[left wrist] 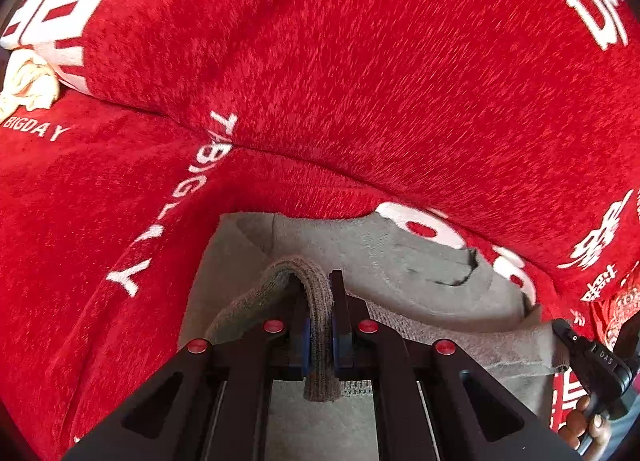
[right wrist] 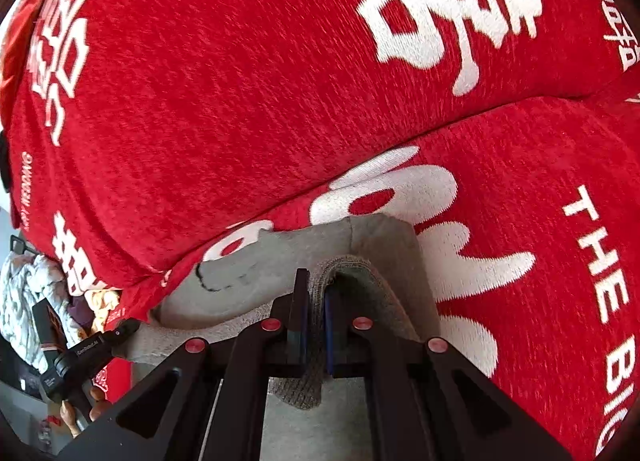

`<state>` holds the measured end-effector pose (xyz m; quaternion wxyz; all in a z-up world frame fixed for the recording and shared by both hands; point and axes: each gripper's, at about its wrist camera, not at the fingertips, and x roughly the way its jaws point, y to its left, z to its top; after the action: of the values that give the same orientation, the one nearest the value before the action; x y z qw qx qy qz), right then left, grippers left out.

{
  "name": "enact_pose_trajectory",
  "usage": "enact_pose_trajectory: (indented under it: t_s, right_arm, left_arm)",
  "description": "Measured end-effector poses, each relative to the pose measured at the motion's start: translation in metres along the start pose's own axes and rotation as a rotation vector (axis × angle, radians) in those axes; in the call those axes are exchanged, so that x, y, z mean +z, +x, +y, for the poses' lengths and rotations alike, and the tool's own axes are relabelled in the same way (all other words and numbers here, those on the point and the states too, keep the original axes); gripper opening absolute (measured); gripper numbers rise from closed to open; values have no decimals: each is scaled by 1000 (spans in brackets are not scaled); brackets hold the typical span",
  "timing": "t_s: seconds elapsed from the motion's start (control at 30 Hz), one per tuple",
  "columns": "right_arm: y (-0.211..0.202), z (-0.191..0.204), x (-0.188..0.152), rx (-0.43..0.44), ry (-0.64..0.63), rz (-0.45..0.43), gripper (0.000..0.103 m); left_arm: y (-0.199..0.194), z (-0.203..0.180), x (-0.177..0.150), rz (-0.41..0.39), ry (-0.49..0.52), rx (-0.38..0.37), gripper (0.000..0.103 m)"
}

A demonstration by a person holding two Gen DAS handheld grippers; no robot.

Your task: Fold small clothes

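Both pairs of jaws are pressed together on cloth: the left gripper point(left wrist: 319, 315) pinches a ribbed hem of the grey garment point(left wrist: 400, 269), and the right gripper point(right wrist: 316, 311) pinches a like ribbed edge of that same garment point(right wrist: 280, 257). Each gripper tilts downward toward the red sofa cover point(left wrist: 360, 61), with its clamped fold humped up over the fingertips and a short end hanging back between the black finger arms. In the left wrist view the right gripper's black body point(left wrist: 592, 357) shows at the lower right edge with the fingers of a hand point(left wrist: 588, 421) wrapped round its grip; in the right wrist view the left gripper's body point(right wrist: 80, 353) shows at the lower left in the same way. The garment is pale grey and soft, with a darker knitted band and a thin dark line drawn on its face; it lies spread on the sofa seat just below the back cushion. Its full shape is cut off by the grippers. A cream cloth point(left wrist: 28, 81) sits crumpled at the far left, hard to make out.
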<state>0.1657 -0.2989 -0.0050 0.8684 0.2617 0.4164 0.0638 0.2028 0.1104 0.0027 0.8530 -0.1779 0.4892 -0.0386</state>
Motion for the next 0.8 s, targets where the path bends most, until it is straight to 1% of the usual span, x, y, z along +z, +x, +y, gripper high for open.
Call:
enact_pose_trajectory:
  t_s: [0.07,0.1,0.17,0.2,0.23,0.27,0.3,0.33,0.37,0.4,0.43,0.47,0.5,0.57,0.63,0.7,0.77,0.8]
  right_arm:
    - [10,-5,2,-9,12,16,7]
    - [15,-7,2,-7,18,25,7]
    - [22,-11,3,10,39,42,11]
    - [23,-13,3,23,53,44,11]
    - [24,-15,3,33,61,50,12]
    - [24,-16,4,42,62,55,13]
    - [22,-17,4,52,61,57,15]
    - [21,-17,3,57,62,54,19]
    - [17,-18,3,58,63,49,22]
    - [13,-18,3,52,62,39,33]
    - [6,-18,2,41,58,20,49]
    - [-1,-19,1,27,55,-2,55]
    - [-14,-19,0,0,48,-51,60]
    - [-34,-17,-2,-30,14,-133,60]
    - [-40,-5,-4,-79,-72,-142,60]
    - [-30,17,-9,-93,-183,-96,60]
    - [-9,44,-18,-109,-319,-11,60]
    - [2,57,-24,-129,-392,12,60]
  left_arm:
    - [11,2,1,29,0,17,9]
    - [19,4,1,60,-9,19,10]
    - [26,11,2,90,-35,-7,23]
    - [25,13,1,87,-47,-36,39]
    - [21,16,2,68,-63,-74,59]
    - [18,17,2,54,-73,-88,67]
    - [12,18,3,33,-84,-93,82]
    - [4,19,4,10,-94,-79,94]
    - [-3,20,5,-15,-99,-64,97]
    - [-11,22,6,-35,-99,-65,97]
    - [-19,24,6,-45,-97,-77,97]
    - [-28,26,6,-56,-98,-86,97]
    - [-37,29,4,-75,-96,-89,97]
    - [-53,29,0,-116,-74,-74,97]
    - [-56,15,-4,-115,-15,-55,97]
    - [-49,-8,-7,-102,72,-12,97]
    - [-35,-36,-13,-91,186,55,97]
    - [-26,-45,-15,-81,226,80,97]
